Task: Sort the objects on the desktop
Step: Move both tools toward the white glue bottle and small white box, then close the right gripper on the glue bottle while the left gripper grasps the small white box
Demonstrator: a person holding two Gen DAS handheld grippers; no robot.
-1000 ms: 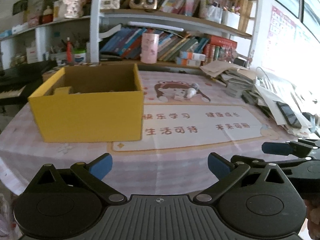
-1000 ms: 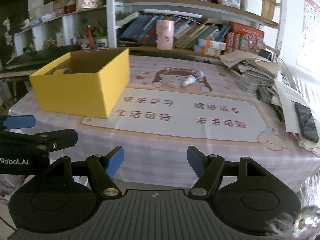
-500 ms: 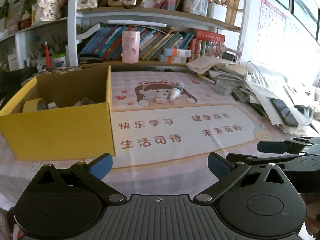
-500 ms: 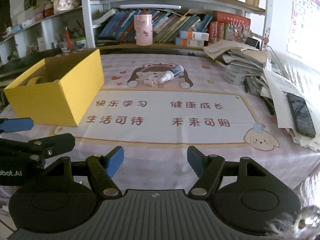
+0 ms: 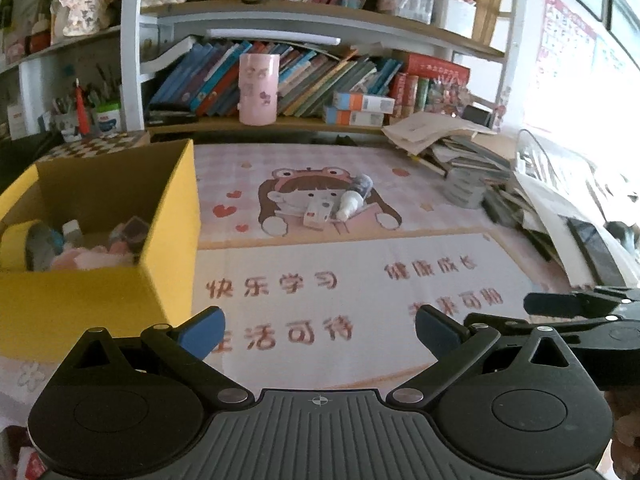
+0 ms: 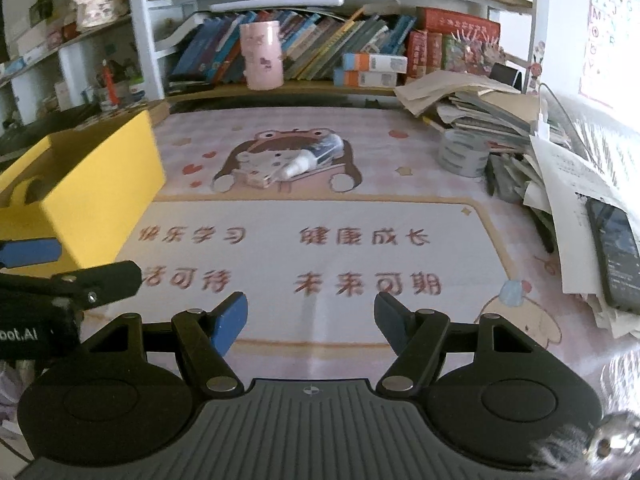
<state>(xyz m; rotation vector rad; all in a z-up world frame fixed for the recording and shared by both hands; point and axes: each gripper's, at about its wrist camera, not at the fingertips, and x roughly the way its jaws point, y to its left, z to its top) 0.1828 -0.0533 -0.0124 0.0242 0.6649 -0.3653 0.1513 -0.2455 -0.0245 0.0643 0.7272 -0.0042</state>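
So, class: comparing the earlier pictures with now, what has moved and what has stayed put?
Both grippers, left and right, advanced over the mat towards the tube; the yellow box slid towards the left edge of both views. Nothing was gripped or released. Jaws stayed open and empty; tube and box unmoved.

The box point(image 5: 96, 304) at nine o'clock looks like matt yellow cardboard; the bench's mat point(image 5: 360, 280) is smooth printed plastic; paper stack point(image 6: 452, 92) at two o'clock.

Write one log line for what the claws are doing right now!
left claw: open, empty | right claw: open, empty | yellow cardboard box: partly filled | white tube and small white box: on pink mat, untouched
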